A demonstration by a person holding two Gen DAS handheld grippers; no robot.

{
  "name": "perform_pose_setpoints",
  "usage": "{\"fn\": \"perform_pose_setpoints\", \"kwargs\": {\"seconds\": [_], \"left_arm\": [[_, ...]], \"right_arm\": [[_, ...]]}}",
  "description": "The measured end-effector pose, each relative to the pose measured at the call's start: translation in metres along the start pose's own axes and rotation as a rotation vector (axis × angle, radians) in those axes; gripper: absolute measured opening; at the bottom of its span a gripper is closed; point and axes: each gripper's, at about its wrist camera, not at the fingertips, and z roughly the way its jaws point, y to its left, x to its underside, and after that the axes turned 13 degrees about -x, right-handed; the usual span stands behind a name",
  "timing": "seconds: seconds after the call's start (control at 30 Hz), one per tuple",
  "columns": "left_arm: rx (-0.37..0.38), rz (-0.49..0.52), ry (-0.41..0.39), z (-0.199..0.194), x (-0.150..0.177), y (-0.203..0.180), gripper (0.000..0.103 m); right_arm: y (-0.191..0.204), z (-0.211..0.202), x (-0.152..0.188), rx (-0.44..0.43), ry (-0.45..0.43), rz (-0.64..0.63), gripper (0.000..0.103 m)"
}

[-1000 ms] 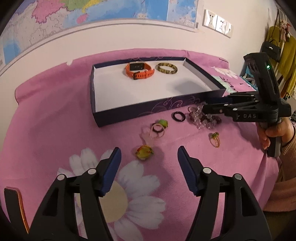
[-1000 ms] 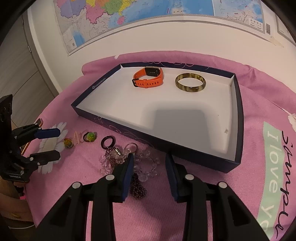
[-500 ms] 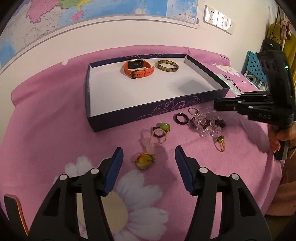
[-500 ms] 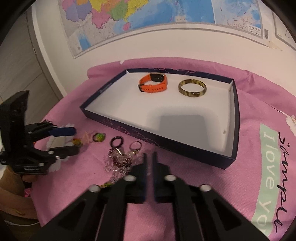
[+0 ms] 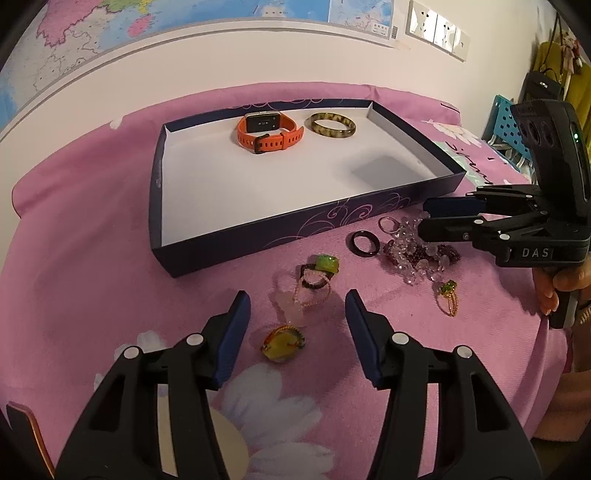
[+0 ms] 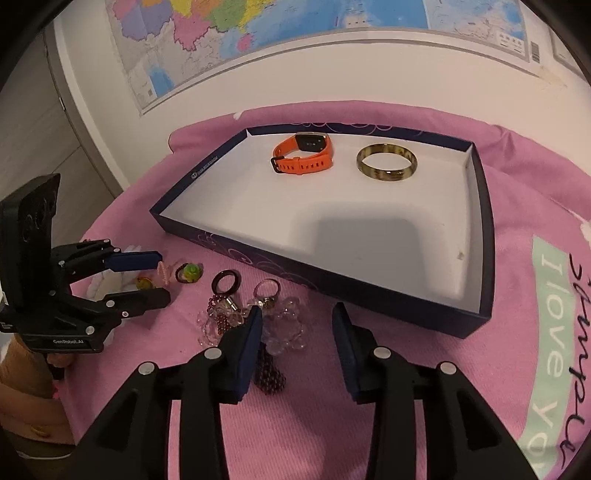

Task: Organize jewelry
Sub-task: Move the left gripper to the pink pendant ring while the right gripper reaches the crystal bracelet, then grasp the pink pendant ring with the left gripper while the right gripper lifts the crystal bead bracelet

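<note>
A dark blue box lid (image 5: 236, 236) (image 6: 480, 229) holds an orange watch (image 5: 269, 133) (image 6: 303, 155) and an olive bangle (image 5: 332, 125) (image 6: 386, 162). Loose on the pink cloth: a yellow ring (image 5: 282, 341), a pink bead ring (image 5: 312, 295), a green-stone ring (image 5: 325, 264) (image 6: 190, 273), a black ring (image 5: 365, 243) (image 6: 226, 280), a gold green ring (image 5: 448, 295) and a clear and maroon bead bracelet pile (image 5: 417, 254) (image 6: 284, 328). My left gripper (image 5: 297, 312) is open, low over the yellow ring. My right gripper (image 6: 297, 325) is open over the bead pile.
The pink cloth with a daisy print (image 5: 280, 424) covers a round table that drops off at the near and right sides. A map hangs on the wall (image 6: 295, 33) behind. A blue pegboard crate (image 5: 502, 122) and hanging bags stand at the right.
My right gripper closed half a second ago and has now opened again over the bead pile. My left gripper has crept forward over the yellow ring, staying open.
</note>
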Motion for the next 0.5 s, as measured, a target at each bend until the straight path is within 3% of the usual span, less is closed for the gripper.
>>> {"fn": "perform_pose_setpoints", "kwargs": {"seconds": [0.07, 0.1, 0.17, 0.33, 0.5], "left_arm": [[0.007, 0.004, 0.002, 0.001, -0.001, -0.001, 0.046], [0.005, 0.006, 0.002, 0.001, -0.001, -0.002, 0.045], [0.004, 0.005, 0.002, 0.001, -0.001, -0.001, 0.04], [0.016, -0.007, 0.003, 0.0, 0.0, 0.001, 0.025], [0.017, -0.005, -0.003, -0.002, 0.001, 0.001, 0.02]], "right_arm": [[0.004, 0.003, -0.001, -0.012, 0.017, -0.026, 0.026], [0.006, 0.004, 0.0, -0.011, 0.021, -0.035, 0.025], [0.007, 0.005, -0.001, -0.006, 0.03, -0.046, 0.01], [0.007, 0.001, 0.001, -0.008, 0.016, -0.034, 0.008], [0.011, -0.014, 0.0, -0.031, -0.029, -0.03, 0.008]]}}
